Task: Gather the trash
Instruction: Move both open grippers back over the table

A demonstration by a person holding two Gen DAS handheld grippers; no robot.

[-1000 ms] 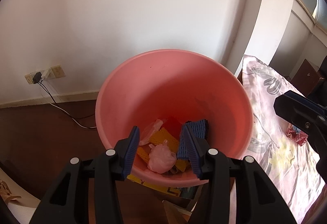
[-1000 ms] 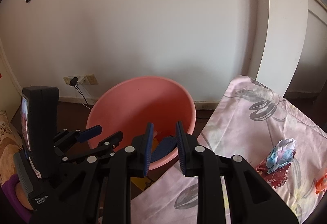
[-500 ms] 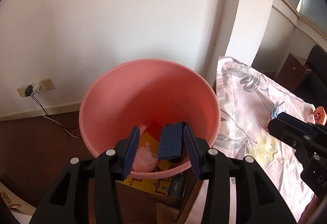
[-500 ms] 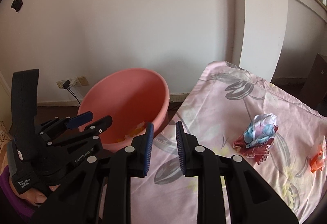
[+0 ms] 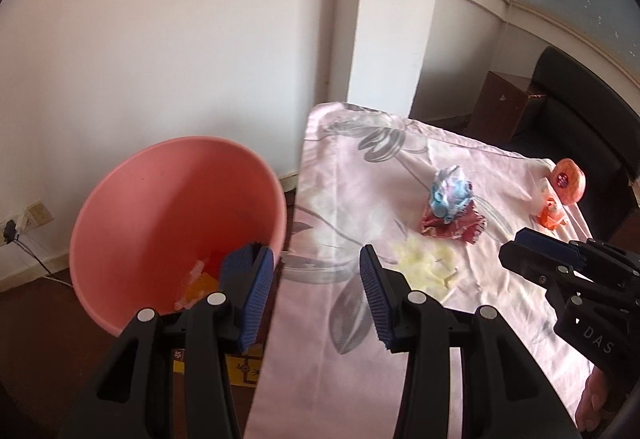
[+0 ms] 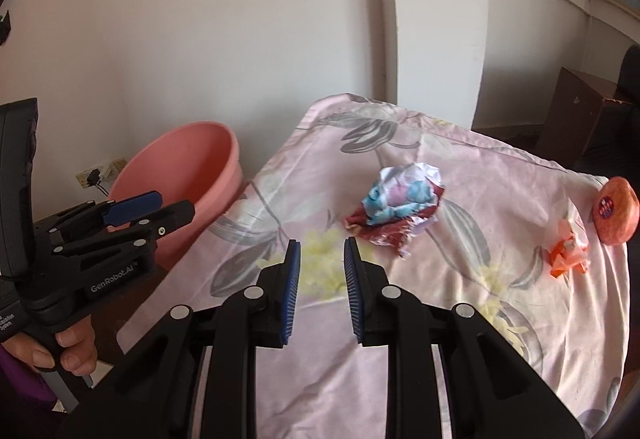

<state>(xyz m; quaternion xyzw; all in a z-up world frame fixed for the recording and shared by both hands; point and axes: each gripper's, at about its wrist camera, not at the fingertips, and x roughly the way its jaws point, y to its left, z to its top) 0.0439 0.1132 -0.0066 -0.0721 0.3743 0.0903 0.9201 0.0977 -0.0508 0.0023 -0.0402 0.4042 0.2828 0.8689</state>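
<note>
The left gripper point(image 5: 318, 293) is held over the left edge of the table, its jaws spread wide with nothing between the blue pads point(image 5: 256, 303). The right gripper point(image 6: 319, 289) is held above the near middle of the table, its jaws parted by a narrower gap and likewise holding nothing.

The table carries a pink floral cloth point(image 6: 440, 339). A crumpled blue-and-white wrapper point(image 6: 400, 195) lies near the centre of the cloth, resting on a torn dark red wrapper point(image 6: 384, 235); the two are touching. A crumpled orange wrapper point(image 6: 568, 253) lies near the right edge of the table. Just beyond it, at the far right corner, stands a round orange object with a purple label point(image 6: 614, 209); what it is cannot be told. It is close to the orange wrapper; whether they touch cannot be told.

A pink plastic basin point(image 5: 132, 215) sits off the left edge of the table, below the level of the cloth. It contains collected trash: a dark blue ribbed item point(image 5: 238, 265), partly hidden behind the left pad, and yellow and pale pink scraps point(image 5: 196, 283) at the bottom.

A wall socket with a black plug point(image 6: 96, 173) is on the wall behind the basin.
</note>
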